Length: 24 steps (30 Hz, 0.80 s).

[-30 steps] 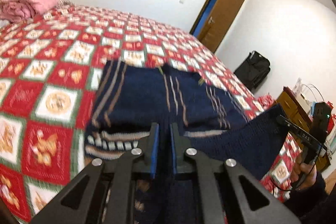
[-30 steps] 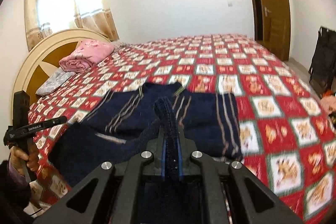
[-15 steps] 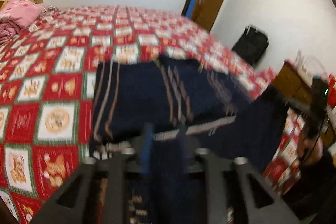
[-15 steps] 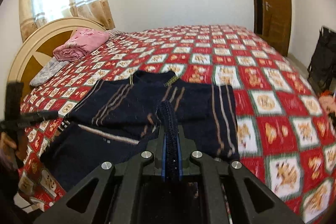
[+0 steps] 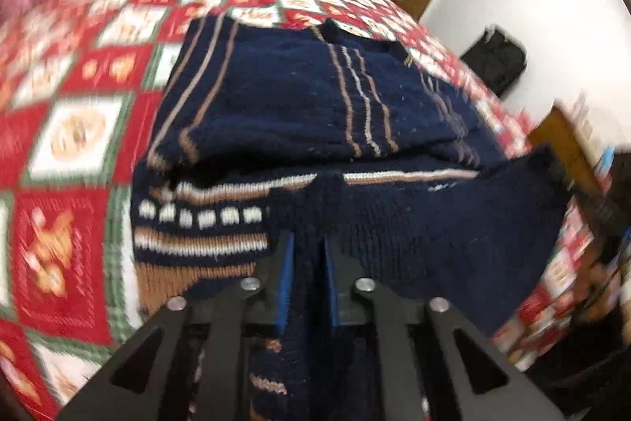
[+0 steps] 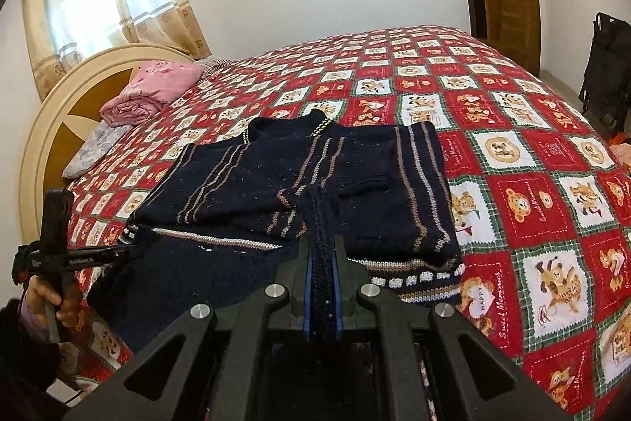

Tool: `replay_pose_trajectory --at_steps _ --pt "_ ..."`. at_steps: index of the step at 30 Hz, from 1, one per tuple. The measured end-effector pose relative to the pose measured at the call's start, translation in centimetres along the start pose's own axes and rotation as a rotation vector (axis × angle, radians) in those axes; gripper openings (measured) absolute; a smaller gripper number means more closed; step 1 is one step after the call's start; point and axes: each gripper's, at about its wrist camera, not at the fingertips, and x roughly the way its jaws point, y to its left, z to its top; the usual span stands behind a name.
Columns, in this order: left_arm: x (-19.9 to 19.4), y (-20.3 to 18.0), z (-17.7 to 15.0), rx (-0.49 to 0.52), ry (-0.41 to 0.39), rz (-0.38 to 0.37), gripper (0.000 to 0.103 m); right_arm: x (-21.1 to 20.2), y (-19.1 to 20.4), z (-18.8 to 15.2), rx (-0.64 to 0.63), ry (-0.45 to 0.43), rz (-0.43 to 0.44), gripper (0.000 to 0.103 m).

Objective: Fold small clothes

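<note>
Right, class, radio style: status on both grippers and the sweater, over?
Left gripper shut on sweater hem. Right gripper shut on hem too. Sleeves folded in, bottom lifted off the quilt. Nothing in the way.

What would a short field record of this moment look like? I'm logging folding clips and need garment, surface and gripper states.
garment: navy striped sweater, sleeves folded over the body
surface: red patchwork bedspread
left gripper: shut on the sweater's lower edge
right gripper: shut on the same edge, knit visible between its fingers
fold stage: bottom hem lifted, not yet laid over
nearby: pink blanket by the headboard
</note>
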Motion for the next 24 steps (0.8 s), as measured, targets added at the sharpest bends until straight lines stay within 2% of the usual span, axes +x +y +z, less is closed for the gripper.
replay_pose_trajectory --at_steps 2,4,5,7,8,9,10,13,15,16,17,18,24 --pt "-0.5 0.5 -0.4 -0.027 -0.009 -0.012 0.014 0.0 -0.1 -0.1 0.005 0.006 0.002 0.008" --pt "-0.8 -0.1 -0.7 0.020 -0.028 0.041 0.017 0.1 -0.2 -0.4 0.009 0.015 0.000 0.008" --pt "-1.0 -0.6 -0.9 0.048 -0.038 0.077 0.021 0.2 -0.2 -0.5 0.012 0.021 0.000 0.008" --pt "-1.0 -1.5 -1.0 0.085 -0.045 0.162 0.039 0.3 -0.3 -0.7 0.015 0.027 -0.001 0.008" --pt "-0.9 -1.6 -0.9 0.094 -0.042 0.206 0.062 0.3 -0.3 -0.7 0.015 0.028 -0.001 0.008" --pt "-0.7 -1.8 -0.9 0.104 -0.039 0.262 0.077 0.2 -0.3 -0.8 0.016 0.027 0.000 0.008" --pt "-0.6 -1.8 -0.9 0.108 -0.043 0.272 0.079 0.1 -0.3 -0.8 0.017 0.025 0.001 0.008" --pt "0.5 -1.3 -0.9 0.093 0.000 0.240 0.079 -0.2 -0.5 -0.9 0.023 0.020 -0.001 0.008" --pt "0.7 -1.4 -1.1 0.109 -0.016 0.253 0.074 -0.3 -0.7 -0.9 0.025 0.015 -0.007 0.008" --pt "0.7 -1.6 -1.1 0.117 -0.021 0.239 0.065 -0.4 -0.9 -1.0 0.028 0.017 -0.008 0.008" --pt "0.4 -1.8 -1.1 0.119 -0.027 0.193 0.035 -0.4 -1.0 -1.1 0.031 0.019 -0.009 0.008" --pt "0.2 -1.9 -1.1 0.113 -0.028 0.163 0.017 -0.4 -1.1 -1.2 0.036 0.022 -0.012 0.008" --pt "-1.5 -1.1 -1.0 0.046 -0.068 0.092 0.009 -0.3 -1.9 -1.5 0.070 0.027 -0.009 0.008"
